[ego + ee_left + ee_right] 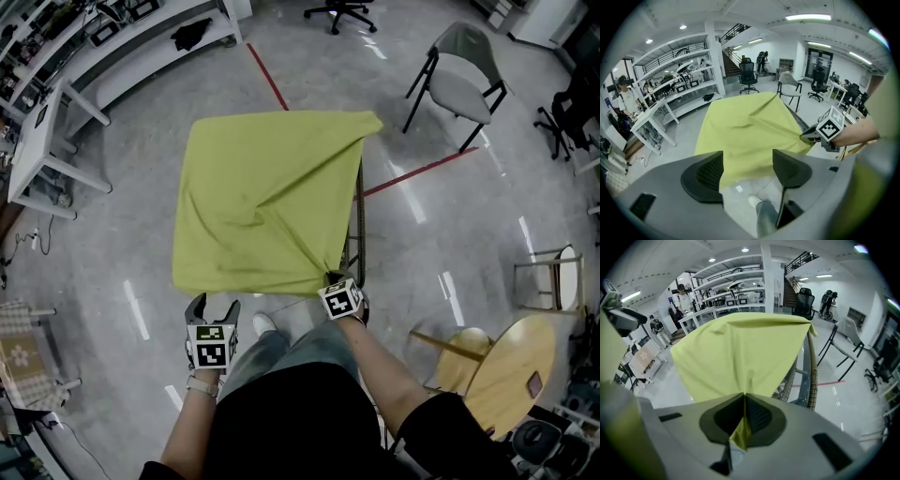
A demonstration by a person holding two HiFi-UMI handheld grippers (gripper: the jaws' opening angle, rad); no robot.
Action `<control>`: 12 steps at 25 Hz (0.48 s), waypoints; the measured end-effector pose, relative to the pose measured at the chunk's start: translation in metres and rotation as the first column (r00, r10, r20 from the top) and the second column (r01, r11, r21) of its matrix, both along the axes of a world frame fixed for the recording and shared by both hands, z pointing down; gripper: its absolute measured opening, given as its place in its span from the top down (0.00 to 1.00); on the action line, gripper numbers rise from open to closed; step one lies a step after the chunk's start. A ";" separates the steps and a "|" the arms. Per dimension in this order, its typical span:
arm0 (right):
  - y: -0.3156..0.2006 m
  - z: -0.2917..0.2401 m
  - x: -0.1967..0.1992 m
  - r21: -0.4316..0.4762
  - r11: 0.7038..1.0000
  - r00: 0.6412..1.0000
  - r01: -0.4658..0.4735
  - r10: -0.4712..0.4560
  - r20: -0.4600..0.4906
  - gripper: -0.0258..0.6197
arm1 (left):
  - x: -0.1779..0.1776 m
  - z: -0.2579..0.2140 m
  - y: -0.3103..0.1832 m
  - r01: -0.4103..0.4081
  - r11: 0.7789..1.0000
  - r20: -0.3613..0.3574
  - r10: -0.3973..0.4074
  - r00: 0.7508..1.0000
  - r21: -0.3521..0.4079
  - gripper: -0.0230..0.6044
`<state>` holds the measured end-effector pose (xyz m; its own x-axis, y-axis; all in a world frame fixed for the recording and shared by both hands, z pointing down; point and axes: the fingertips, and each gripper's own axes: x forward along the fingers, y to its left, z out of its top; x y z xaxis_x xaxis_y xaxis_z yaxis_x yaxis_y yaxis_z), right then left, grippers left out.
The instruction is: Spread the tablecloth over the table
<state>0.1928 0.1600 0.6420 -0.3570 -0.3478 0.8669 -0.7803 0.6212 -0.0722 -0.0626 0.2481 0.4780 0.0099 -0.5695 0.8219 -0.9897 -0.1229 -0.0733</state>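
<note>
- Tablecloth (267,202), yellow-green: draped over the bench and creased, with folds drawn from its middle toward the near corner at 5 o'clock. It is laid askew, so the cover is uneven.
- Bench (357,220): mostly hidden under the cloth. A bare strip of woven rim and glass top is left showing along the cloth's 3 o'clock side.
- Right gripper (332,279): set at the cloth's 5 o'clock corner. The jaws are closed on that corner, and a tip of fabric is seen pinched between the pads in the right gripper view. The hold is judged to be kept so that the cloth can be drawn toward the uncovered side.
- Left gripper (214,307): held just short of the cloth's near edge, at 7 o'clock. The jaws are spread wide with nothing gripped; only floor (112,244) and a shoe (754,201) are seen through the gap. It is judged to be placed there for taking the near-left edge.
- Task status: judged partly done. The cloth is on the bench, but squaring and smoothing are not yet done.
- Risk noted: a one-sided pull could drag the cloth off its far edge.
</note>
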 end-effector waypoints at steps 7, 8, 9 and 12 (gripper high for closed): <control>-0.002 -0.004 0.049 0.007 0.998 0.997 -0.070 0.070 -0.022 0.94 | 0.034 0.004 -0.021 -0.051 0.999 -0.013 0.050 0.999 -0.006 0.44; -0.002 -0.005 0.055 0.010 0.997 0.996 -0.080 0.080 -0.025 0.94 | 0.039 0.004 -0.023 -0.060 0.998 -0.016 0.059 0.998 -0.007 0.44; -0.003 -0.006 0.063 0.013 0.996 0.995 -0.091 0.091 -0.028 0.94 | 0.044 0.005 -0.025 -0.068 0.998 -0.018 0.068 0.998 -0.007 0.44; -0.004 -0.010 0.086 0.025 0.992 0.991 -0.127 0.128 -0.039 0.94 | 0.059 0.007 -0.032 -0.090 0.996 -0.024 0.090 0.996 -0.008 0.44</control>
<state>0.2785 0.1555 0.6321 -0.2734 -0.4077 0.8712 -0.8550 0.5179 -0.0260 -0.0040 0.2158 0.4848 0.0801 -0.5581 0.8259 -0.9760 -0.2124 -0.0489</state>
